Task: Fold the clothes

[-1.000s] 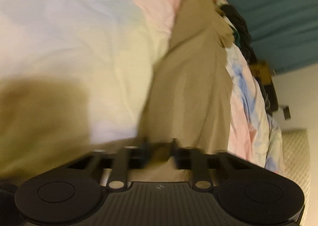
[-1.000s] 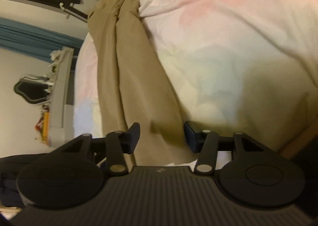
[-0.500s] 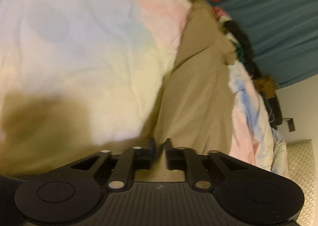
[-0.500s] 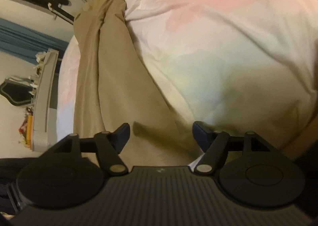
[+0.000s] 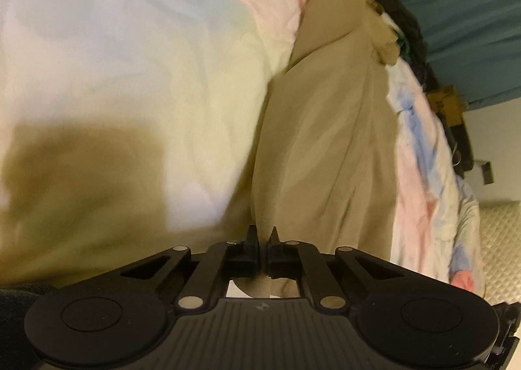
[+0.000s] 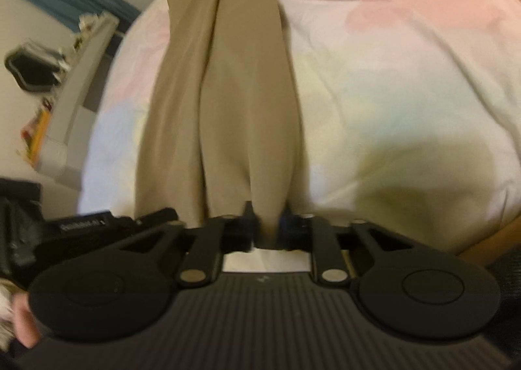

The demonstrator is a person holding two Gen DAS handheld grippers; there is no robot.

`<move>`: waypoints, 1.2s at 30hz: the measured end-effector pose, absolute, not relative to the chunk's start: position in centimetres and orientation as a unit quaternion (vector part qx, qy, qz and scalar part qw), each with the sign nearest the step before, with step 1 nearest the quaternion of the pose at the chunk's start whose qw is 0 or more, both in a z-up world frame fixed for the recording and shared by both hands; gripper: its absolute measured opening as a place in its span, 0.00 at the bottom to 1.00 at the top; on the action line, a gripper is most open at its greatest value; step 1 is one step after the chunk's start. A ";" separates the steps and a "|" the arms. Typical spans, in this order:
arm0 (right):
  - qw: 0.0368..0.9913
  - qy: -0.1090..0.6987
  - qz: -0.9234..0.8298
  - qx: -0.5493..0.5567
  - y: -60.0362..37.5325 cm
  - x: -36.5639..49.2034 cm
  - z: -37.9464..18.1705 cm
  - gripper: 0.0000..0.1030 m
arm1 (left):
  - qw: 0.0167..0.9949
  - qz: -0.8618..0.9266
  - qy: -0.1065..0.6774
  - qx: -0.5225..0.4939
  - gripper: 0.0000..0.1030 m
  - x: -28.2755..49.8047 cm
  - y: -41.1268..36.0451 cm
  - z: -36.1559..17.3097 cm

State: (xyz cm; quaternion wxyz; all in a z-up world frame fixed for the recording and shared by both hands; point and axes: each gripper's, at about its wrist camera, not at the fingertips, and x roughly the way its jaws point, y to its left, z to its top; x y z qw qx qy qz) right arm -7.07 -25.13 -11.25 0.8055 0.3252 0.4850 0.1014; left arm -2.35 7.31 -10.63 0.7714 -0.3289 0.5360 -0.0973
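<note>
A pair of tan trousers (image 5: 325, 129) lies stretched lengthwise on a pastel bedsheet (image 5: 130, 44), running away from both cameras. My left gripper (image 5: 263, 239) is shut on the near end of the trousers, with cloth pinched between its jaws. In the right wrist view the trousers (image 6: 221, 93) run up the middle of the frame. My right gripper (image 6: 267, 223) is shut on their near end, with a fold of cloth between the jaws. The other gripper's black body (image 6: 107, 223) shows just to its left.
A pile of dark and coloured clothes (image 5: 410, 34) lies at the bed's far right edge before a teal curtain (image 5: 462, 12). A grey shelf with small items (image 6: 68, 109) stands left of the bed. The sheet (image 6: 407, 61) spreads wide to the right.
My right gripper was open around the trouser end and has closed on it. My left gripper stayed shut on the cloth. Both views shifted so the trousers run more centrally.
</note>
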 end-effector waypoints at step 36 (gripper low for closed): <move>0.898 0.254 0.128 0.337 -29.6 -3.8 3.7 0.10 | 0.848 -0.183 0.340 -0.362 0.04 -0.1 5.6 2.2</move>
